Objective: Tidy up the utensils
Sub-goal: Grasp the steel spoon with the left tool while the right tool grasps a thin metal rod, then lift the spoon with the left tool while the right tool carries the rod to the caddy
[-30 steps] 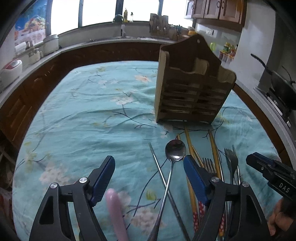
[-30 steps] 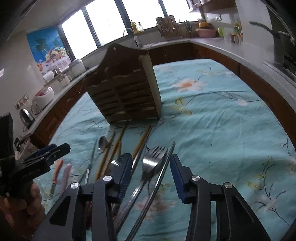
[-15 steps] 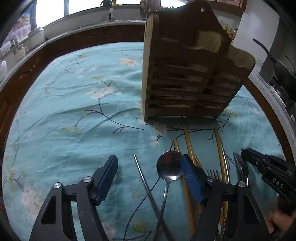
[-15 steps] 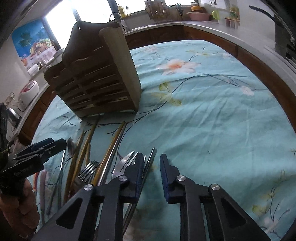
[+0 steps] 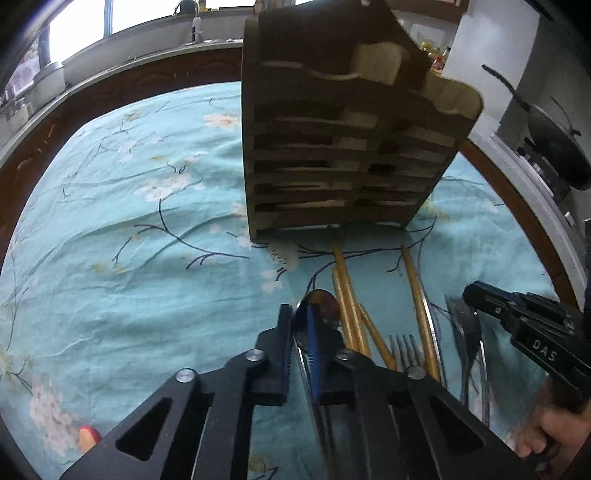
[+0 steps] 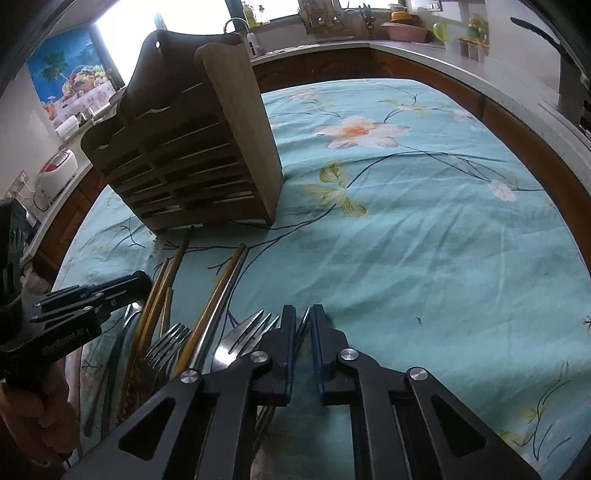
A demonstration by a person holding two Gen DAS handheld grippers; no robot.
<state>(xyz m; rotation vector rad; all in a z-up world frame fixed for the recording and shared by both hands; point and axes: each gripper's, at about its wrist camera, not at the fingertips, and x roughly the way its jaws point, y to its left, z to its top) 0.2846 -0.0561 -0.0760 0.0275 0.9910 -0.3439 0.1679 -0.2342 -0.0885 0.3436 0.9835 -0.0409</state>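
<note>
Left gripper [image 5: 301, 314] now lower and nearer the wooden utensil holder [image 5: 343, 147], jaws just closed on the spoon [image 5: 325, 306] handle, right gripper [image 6: 303, 319] newly clamped on a metal chopstick [image 6: 301, 330] beside the forks [image 6: 240, 336], utensils on the floral cloth [image 6: 424, 240].

Blown-out daylight from the windows [image 6: 177, 22], dim foreground, curved fisheye edges, slight blur.

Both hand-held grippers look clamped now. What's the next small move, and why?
Probably lift both a little. The left hand-held gripper is shut on the spoon, the right hand-held gripper on a thin metal utensil, and the wooden holder stands just beyond.
</note>
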